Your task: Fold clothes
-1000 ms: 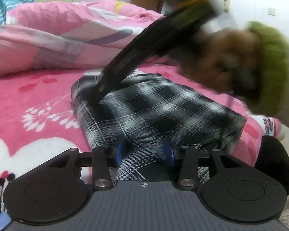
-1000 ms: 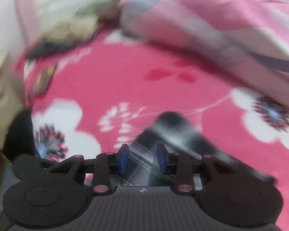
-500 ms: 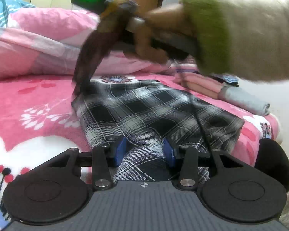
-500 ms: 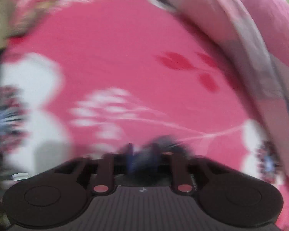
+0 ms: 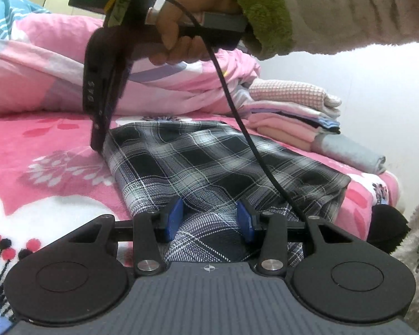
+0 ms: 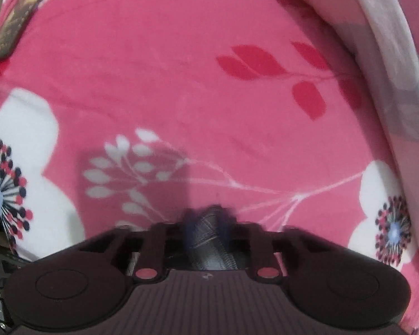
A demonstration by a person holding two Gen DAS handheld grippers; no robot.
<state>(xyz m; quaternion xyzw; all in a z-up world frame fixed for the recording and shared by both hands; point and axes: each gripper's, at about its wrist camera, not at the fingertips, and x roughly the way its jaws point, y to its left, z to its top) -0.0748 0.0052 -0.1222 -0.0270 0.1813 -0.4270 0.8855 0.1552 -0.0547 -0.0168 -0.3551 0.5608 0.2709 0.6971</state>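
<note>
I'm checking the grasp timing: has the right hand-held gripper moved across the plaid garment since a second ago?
Yes. The right hand-held gripper swung upright and shifted toward the plaid garment's far-left corner, jaws closing on it.

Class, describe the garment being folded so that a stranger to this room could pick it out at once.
Start at the pink flowered bedspread. In its middle, in front of the stack of folded pastel clothes, lies the plaid garment. Alone here, it is black, grey and white checked.

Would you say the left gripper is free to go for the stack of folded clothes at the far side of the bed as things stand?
Probably not yet. The left gripper has a fold of the plaid garment between its pads, and the cable from the right gripper hangs across the path to the stack of folded clothes.
</note>
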